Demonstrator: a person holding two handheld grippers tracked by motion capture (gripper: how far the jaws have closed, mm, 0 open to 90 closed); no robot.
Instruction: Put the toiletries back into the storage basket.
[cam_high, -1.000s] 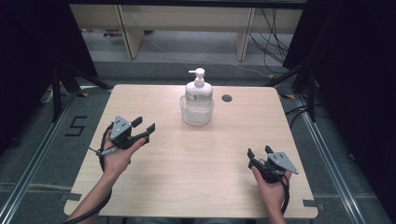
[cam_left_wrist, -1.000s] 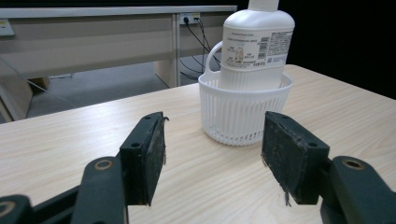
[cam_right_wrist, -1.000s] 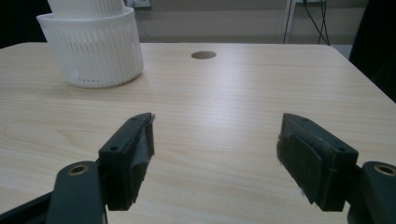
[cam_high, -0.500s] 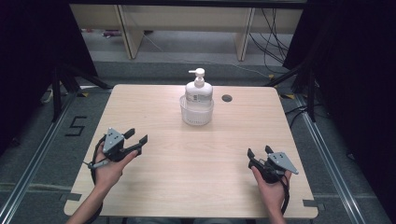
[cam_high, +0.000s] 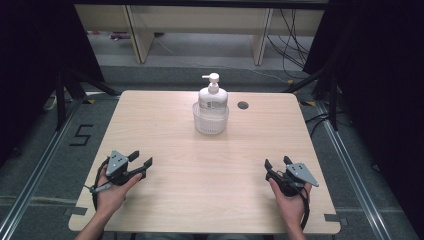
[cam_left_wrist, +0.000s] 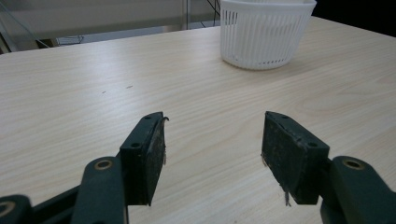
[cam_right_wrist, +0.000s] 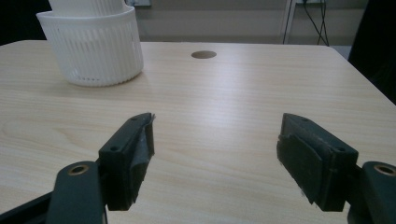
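While wide-jawed and empty, each hand-held gripper, left and right, near the table front edge.

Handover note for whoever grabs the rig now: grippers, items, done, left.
Left gripper: open, holding nothing, low over the near left of the table.
Right gripper: open, holding nothing, near right corner.
Pump bottle: upright inside the white slotted basket, at the far middle of the table, beside the round cable hole.
Done: from how things lie, bottle sits in basket; neither gripper touches either.
Left: not clear from the layout; if the bottle or basket must move, both grippers need a full forward reach first.
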